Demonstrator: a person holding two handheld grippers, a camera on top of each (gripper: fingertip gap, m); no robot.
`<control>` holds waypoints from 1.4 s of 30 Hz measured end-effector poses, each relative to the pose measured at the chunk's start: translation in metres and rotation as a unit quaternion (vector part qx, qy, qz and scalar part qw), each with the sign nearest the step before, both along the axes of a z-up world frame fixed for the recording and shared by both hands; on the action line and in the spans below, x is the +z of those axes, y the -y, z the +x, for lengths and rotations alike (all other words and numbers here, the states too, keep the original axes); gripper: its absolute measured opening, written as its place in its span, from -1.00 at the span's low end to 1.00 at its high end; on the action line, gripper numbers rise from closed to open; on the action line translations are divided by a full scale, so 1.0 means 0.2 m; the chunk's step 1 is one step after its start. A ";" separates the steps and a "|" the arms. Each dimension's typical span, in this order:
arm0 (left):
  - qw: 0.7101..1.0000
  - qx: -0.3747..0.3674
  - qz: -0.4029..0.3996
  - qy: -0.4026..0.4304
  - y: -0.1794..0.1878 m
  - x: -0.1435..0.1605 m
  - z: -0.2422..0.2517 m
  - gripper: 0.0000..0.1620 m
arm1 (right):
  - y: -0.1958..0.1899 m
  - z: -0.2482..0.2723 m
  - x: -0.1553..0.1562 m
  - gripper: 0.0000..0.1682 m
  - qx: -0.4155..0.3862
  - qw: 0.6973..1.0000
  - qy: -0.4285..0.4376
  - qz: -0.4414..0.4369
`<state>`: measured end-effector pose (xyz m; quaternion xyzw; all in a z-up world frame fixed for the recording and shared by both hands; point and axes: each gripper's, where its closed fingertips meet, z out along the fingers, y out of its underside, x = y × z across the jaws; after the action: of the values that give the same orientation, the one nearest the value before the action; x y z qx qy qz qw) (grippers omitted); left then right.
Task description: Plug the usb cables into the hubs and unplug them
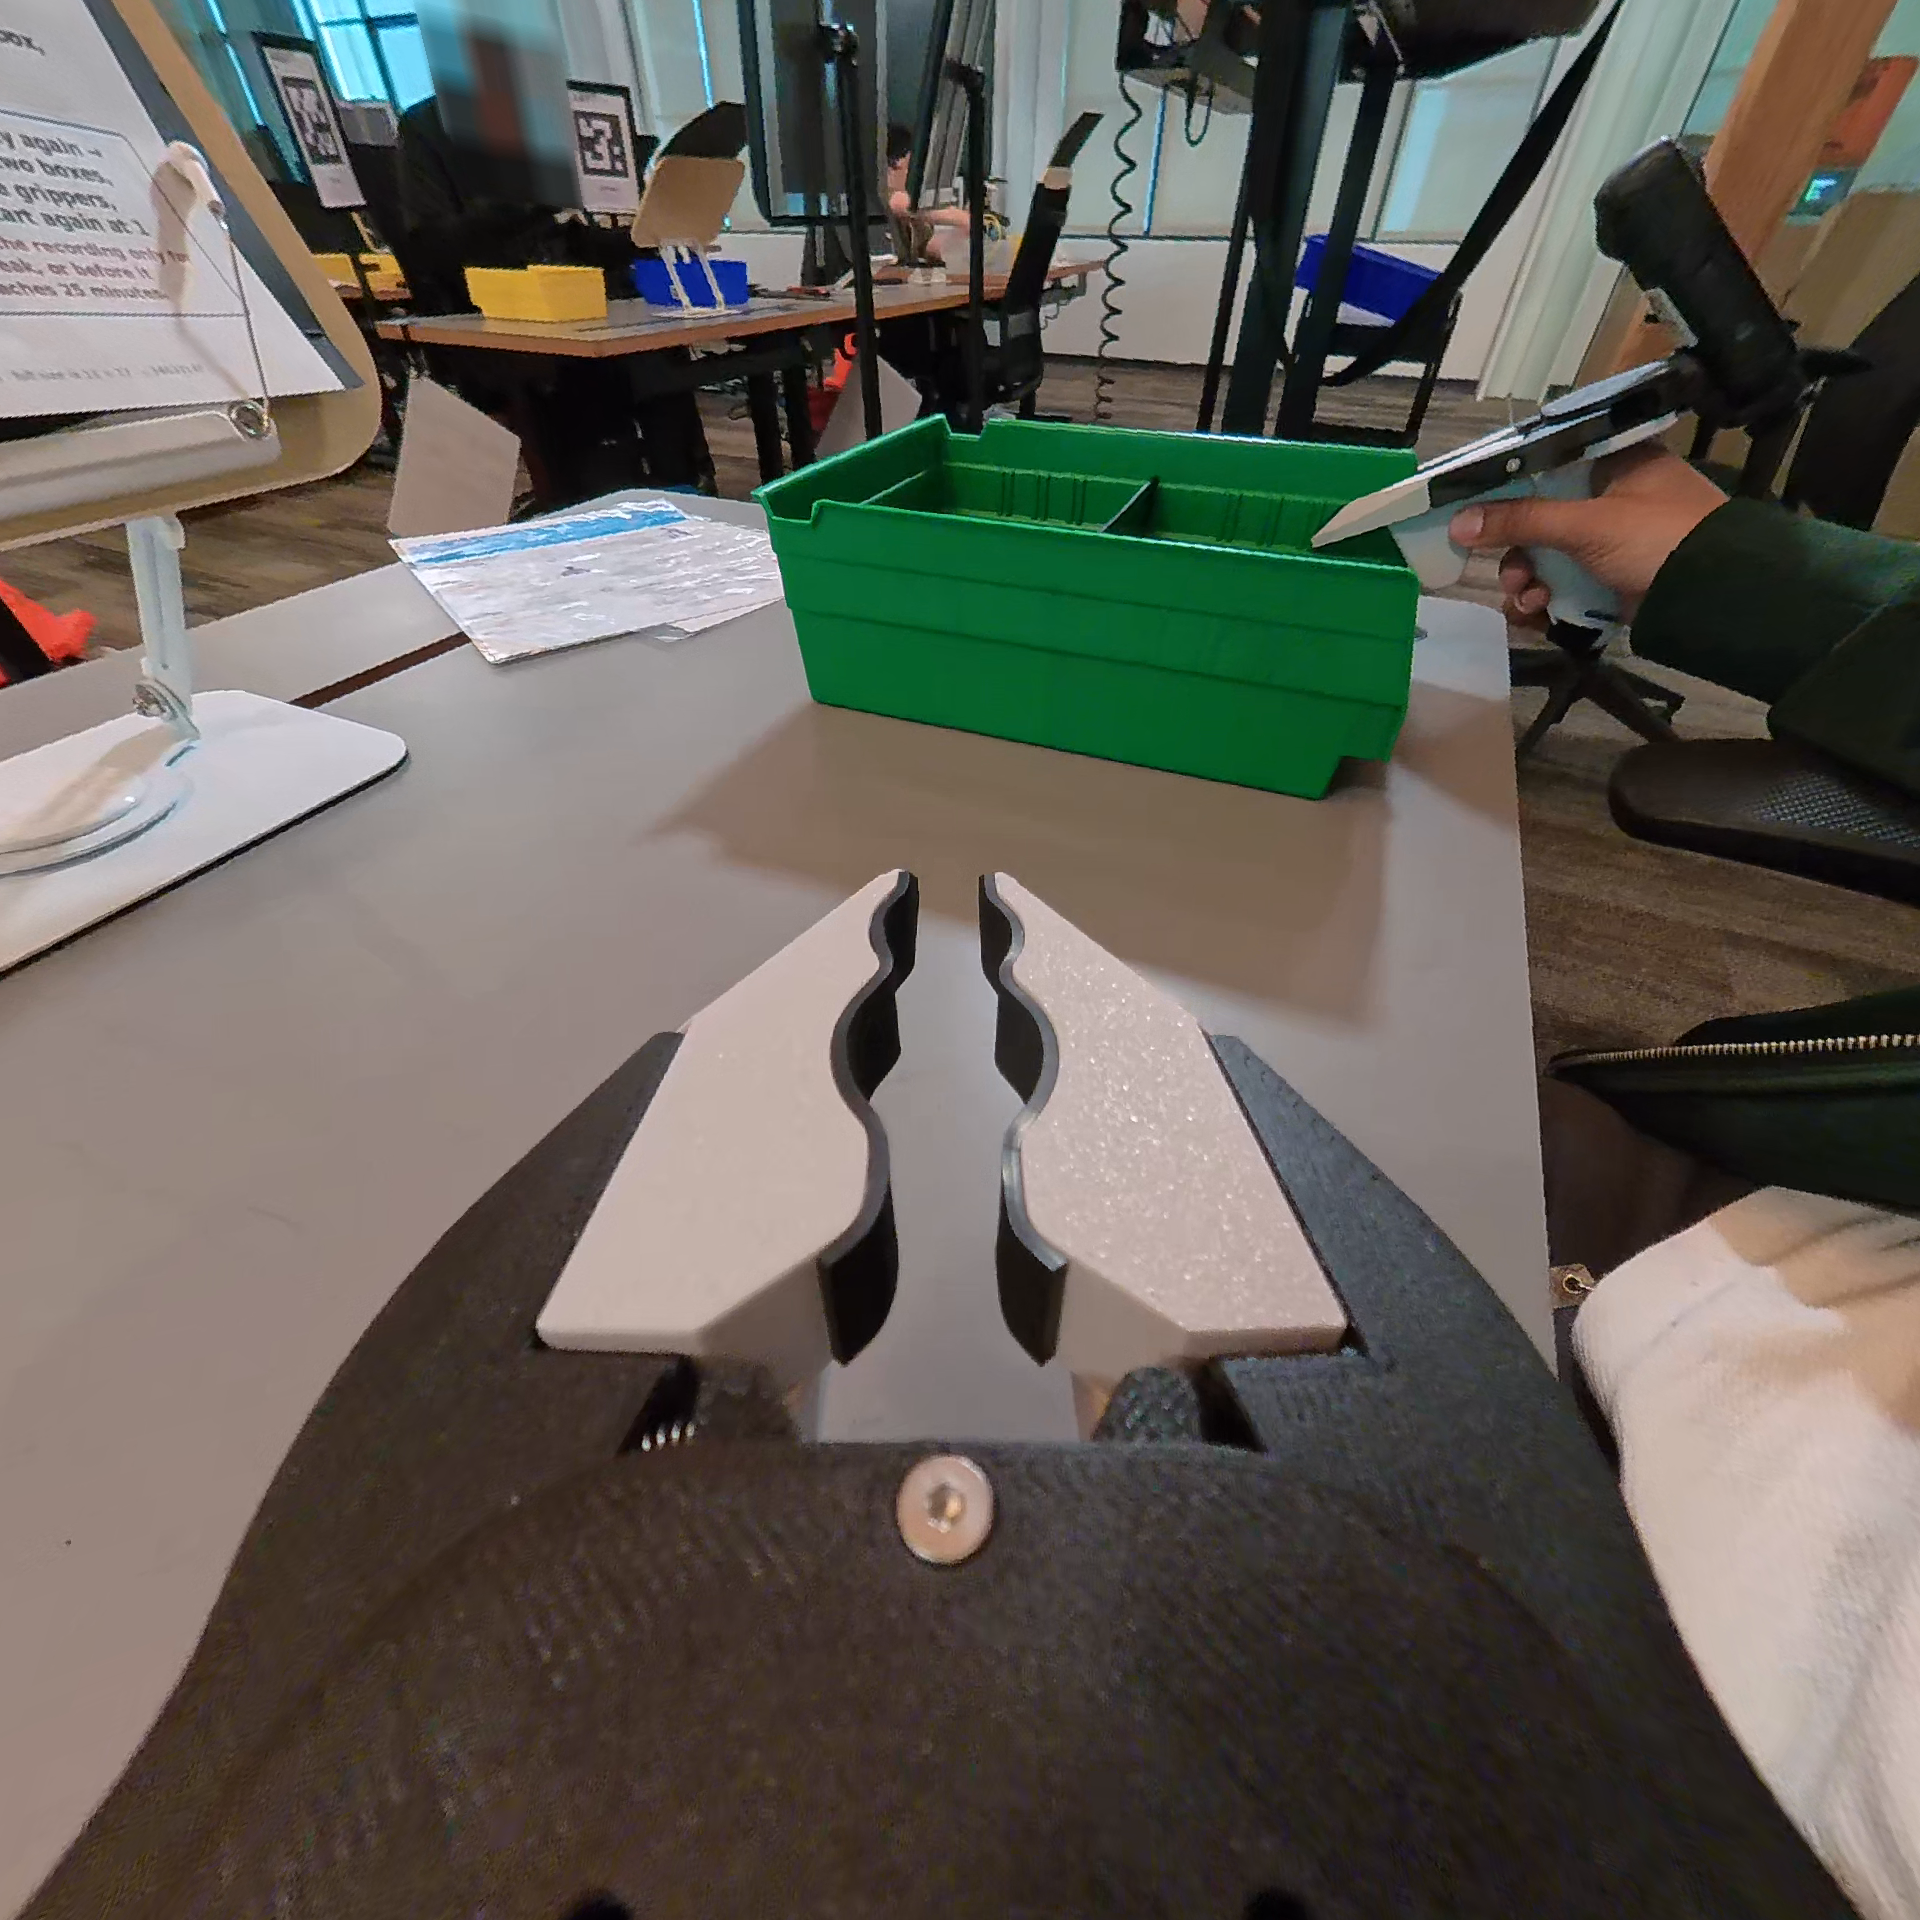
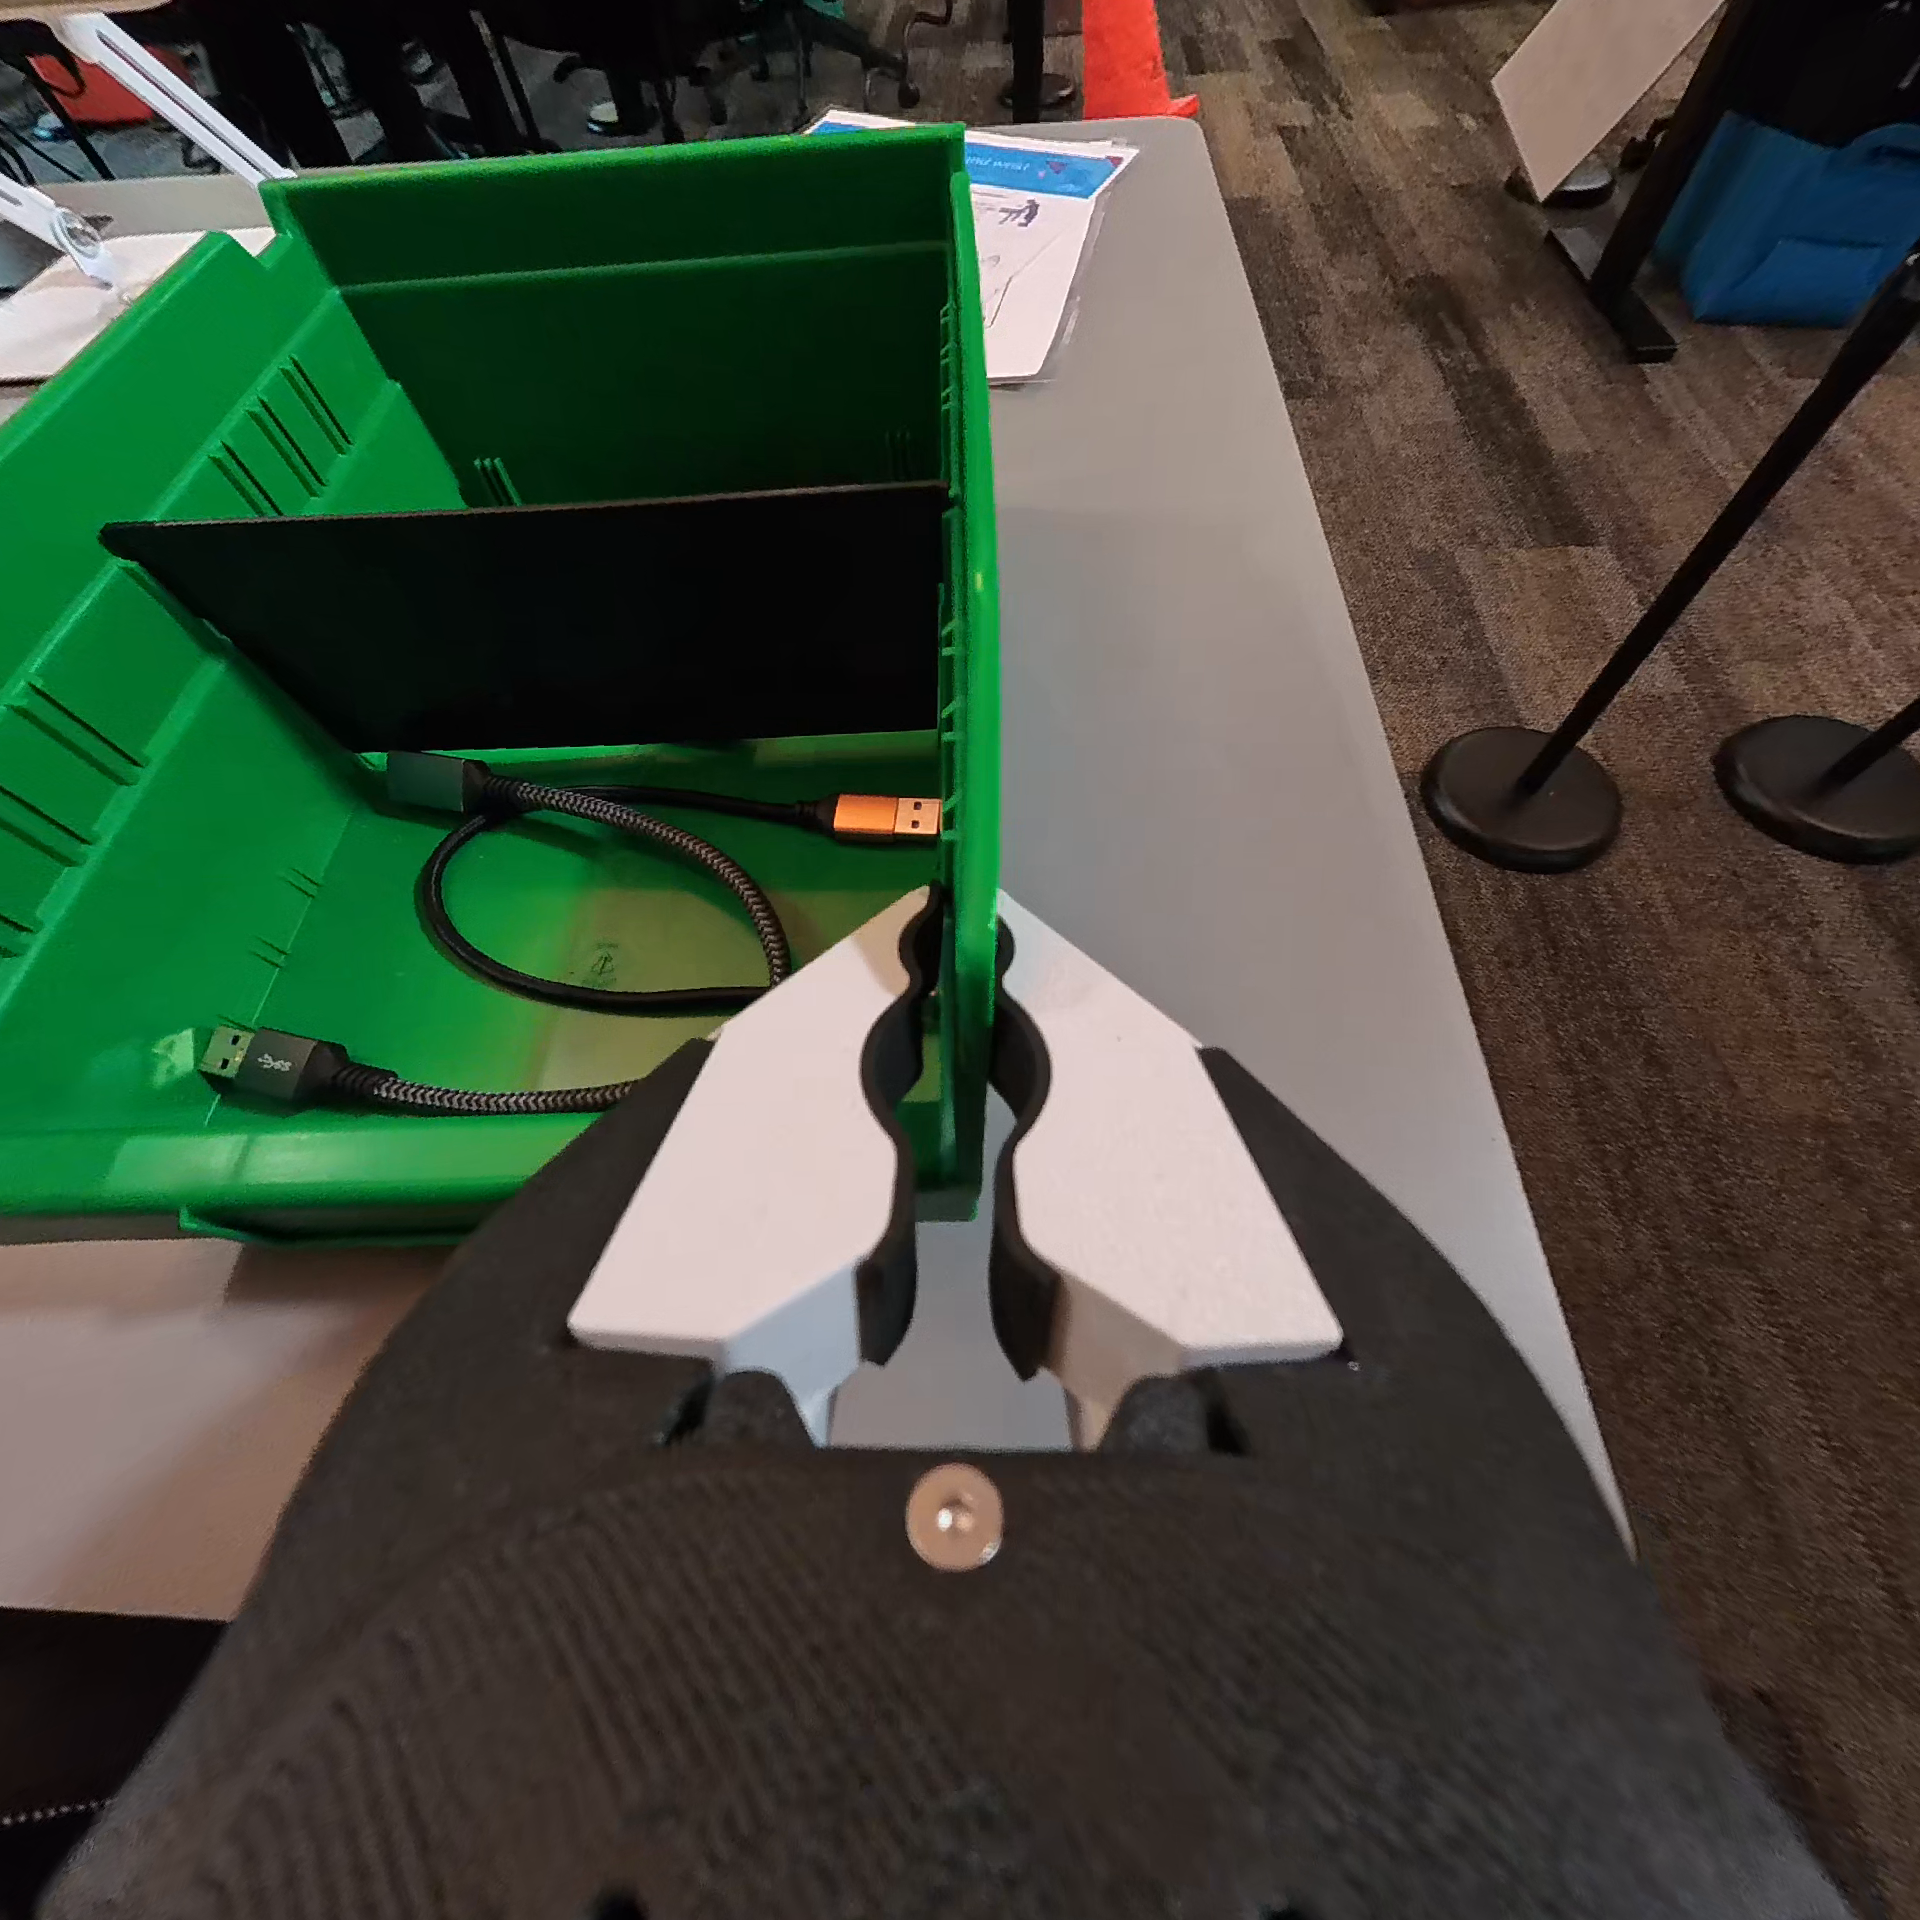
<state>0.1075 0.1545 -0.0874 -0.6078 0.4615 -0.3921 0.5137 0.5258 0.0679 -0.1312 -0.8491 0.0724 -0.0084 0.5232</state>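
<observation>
A green bin [image 1: 1091, 644] stands on the grey table at the far right. In the right wrist view the bin [image 2: 644, 208] holds a black divider [image 2: 540, 613]. In its near compartment lie a braided black cable with a grey USB plug [image 2: 275, 1065] and a thinner cable with an orange USB plug [image 2: 883, 818]. No hub shows. My right gripper [image 2: 961, 920] straddles the bin's right wall, one finger inside and one outside, closed on it. It also shows in the left wrist view [image 1: 1351, 525]. My left gripper [image 1: 948, 894] is slightly open and empty, low over the table before the bin.
A white stand [image 1: 156, 748] with an instruction sheet is at the left. A laminated sheet [image 1: 592, 571] lies behind the bin. The table's right edge [image 2: 1351, 644] runs close to the bin. Black stanchion bases [image 2: 1522, 795] stand on the floor. An office chair armrest [image 1: 1766, 810] is at the right.
</observation>
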 end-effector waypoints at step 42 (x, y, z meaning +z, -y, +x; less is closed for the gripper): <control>0.993 -0.011 0.066 -0.102 0.03 -0.18 0.05 -0.86 | -0.04 0.17 0.01 -0.96 -0.039 0.994 -0.070 0.070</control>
<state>0.1168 0.1476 -0.1230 -0.6044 0.5432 -0.3025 0.4982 0.5603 0.0759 -0.1293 -0.8056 0.1425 0.0362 0.5740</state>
